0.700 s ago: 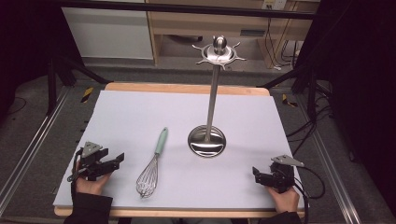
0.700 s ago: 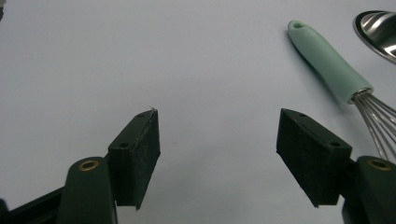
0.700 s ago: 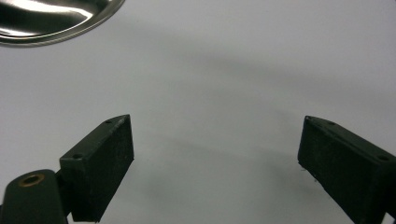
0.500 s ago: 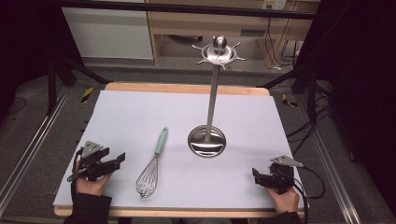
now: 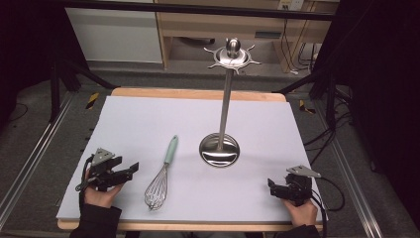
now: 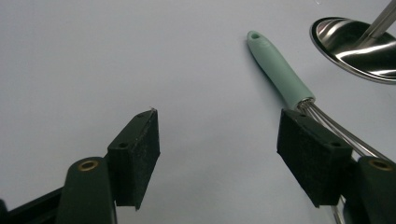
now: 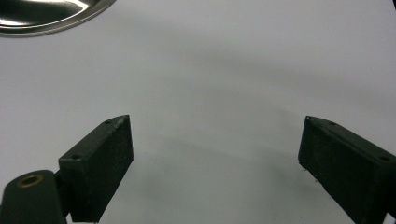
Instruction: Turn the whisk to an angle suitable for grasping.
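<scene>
A wire whisk point(image 5: 161, 178) with a mint-green handle lies on the pale sheet, handle pointing away from me. To its right stands a steel utensil stand point(image 5: 219, 148) with a round base, a tall pole and hooks at the top. My left gripper point(image 5: 130, 169) rests low at the front left, open and empty, pointing toward the whisk. In the left gripper view the whisk point(image 6: 280, 77) lies just beyond the right jaw, with nothing inside the left gripper point(image 6: 217, 135). My right gripper point(image 5: 271, 187) sits at the front right, open and empty; the right gripper point(image 7: 215, 149) faces bare sheet.
The pale sheet point(image 5: 148, 124) covers a wooden table whose far edge point(image 5: 198, 92) shows. The stand's base point(image 7: 46, 16) appears at the top left of the right gripper view. Cables trail from both grippers. Dark frame legs and shelving stand beyond the table.
My left gripper has shifted slightly to the right, toward the whisk. The right gripper, the whisk and the stand have kept still.
</scene>
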Demonstrator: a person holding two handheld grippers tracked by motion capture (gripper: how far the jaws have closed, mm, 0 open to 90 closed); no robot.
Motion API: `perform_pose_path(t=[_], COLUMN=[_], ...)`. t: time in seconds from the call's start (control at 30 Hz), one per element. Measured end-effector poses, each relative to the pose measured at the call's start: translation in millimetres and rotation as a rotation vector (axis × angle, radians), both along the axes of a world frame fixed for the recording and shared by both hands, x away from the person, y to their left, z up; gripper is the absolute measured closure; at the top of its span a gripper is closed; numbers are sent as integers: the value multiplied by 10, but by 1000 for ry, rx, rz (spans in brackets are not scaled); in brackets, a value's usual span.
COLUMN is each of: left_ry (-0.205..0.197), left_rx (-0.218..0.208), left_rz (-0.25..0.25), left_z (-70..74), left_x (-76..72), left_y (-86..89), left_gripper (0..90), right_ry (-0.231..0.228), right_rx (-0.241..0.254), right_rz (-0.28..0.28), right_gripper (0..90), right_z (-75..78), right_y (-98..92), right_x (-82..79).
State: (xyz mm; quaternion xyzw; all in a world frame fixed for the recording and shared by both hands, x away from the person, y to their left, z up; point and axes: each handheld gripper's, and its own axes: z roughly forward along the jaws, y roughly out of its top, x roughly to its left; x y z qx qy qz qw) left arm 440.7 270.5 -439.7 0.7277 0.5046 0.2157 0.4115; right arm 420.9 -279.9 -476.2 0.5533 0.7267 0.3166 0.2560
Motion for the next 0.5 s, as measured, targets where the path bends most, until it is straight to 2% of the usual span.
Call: perform_pose_path(t=[0.03,0.3,0.5], left_ry=[1,-11,-25], left_rx=[10,5,2], left_rz=[-9,-49,-63], left_z=[15,151,281], left_x=[2,31,51], left_y=[-8,-128,-173], left_gripper=[292,291,290], right_ry=[0,-8,-9], right_rx=[0,4,13], right_rz=[-1,-8,-12], right_gripper=[107,106,107], right_z=[0,12,24], right_y=[3,-1,6], right_x=[0,-3,-14])
